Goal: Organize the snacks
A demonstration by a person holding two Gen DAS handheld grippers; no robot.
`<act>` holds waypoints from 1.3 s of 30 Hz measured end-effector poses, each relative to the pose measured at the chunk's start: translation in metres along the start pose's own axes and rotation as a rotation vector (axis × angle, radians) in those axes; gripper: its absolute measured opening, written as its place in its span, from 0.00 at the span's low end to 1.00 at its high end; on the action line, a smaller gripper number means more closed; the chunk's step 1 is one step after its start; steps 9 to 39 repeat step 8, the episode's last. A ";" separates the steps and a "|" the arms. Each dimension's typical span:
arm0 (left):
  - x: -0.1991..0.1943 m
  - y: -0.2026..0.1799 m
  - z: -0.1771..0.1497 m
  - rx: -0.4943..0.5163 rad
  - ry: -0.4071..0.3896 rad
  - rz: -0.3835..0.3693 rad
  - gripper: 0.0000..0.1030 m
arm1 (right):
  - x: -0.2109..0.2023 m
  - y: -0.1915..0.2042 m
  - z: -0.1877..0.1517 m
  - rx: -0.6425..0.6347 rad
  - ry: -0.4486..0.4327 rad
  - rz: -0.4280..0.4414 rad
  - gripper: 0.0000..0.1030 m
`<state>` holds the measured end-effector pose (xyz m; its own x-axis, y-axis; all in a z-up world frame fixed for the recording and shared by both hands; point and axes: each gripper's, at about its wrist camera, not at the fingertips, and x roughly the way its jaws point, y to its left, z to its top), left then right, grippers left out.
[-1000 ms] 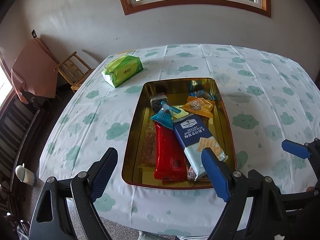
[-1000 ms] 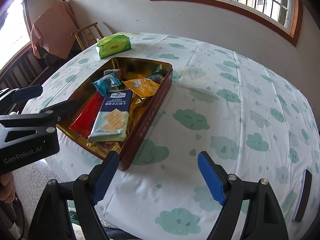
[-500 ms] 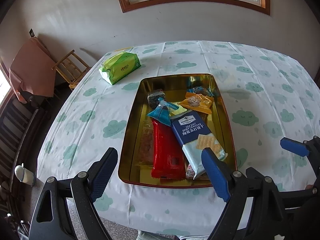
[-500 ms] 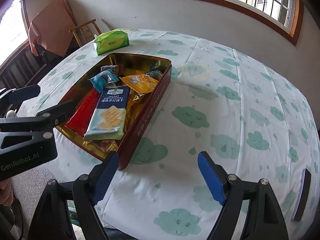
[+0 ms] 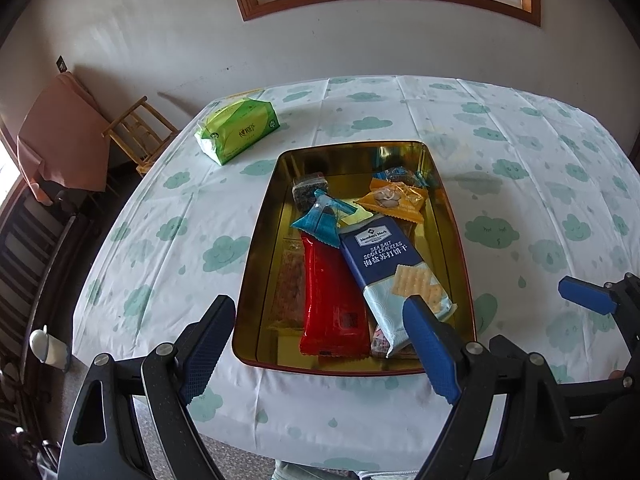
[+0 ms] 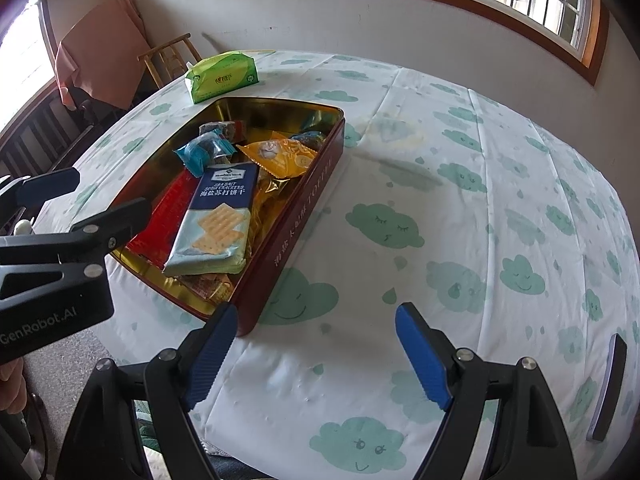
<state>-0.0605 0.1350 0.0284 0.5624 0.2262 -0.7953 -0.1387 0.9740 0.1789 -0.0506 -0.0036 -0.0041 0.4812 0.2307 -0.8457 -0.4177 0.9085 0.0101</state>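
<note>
A gold tin (image 5: 260,248) with dark red outer walls (image 6: 296,216) lies on the cloud-print tablecloth. It holds a blue soda cracker pack (image 5: 384,256), a long red packet (image 5: 328,292), a small teal pack (image 5: 324,220), an orange pack (image 5: 396,200) and a dark pack (image 5: 308,188). My left gripper (image 5: 318,304) hovers open above the tin's near end, with nothing between its fingers. My right gripper (image 6: 316,312) is open over bare cloth just right of the tin's near corner. The cracker pack (image 6: 220,216) lies on top of the other snacks.
A green tissue pack (image 5: 236,128) sits on the table beyond the tin's far left corner. A flat black device (image 6: 608,388) lies near the table's right edge. A wooden chair (image 5: 136,132) and a draped pink cloth (image 5: 60,132) stand off the left side.
The tin has drifted slightly upward in the right wrist view. Both grippers stay open and no snack has moved.
</note>
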 end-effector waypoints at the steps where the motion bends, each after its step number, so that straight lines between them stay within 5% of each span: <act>1: 0.000 0.000 0.000 0.000 -0.001 -0.002 0.81 | 0.000 0.000 0.000 0.000 0.000 -0.002 0.81; 39: 0.003 0.001 -0.002 0.002 0.003 -0.019 0.81 | 0.002 0.001 -0.001 -0.002 0.004 -0.002 0.81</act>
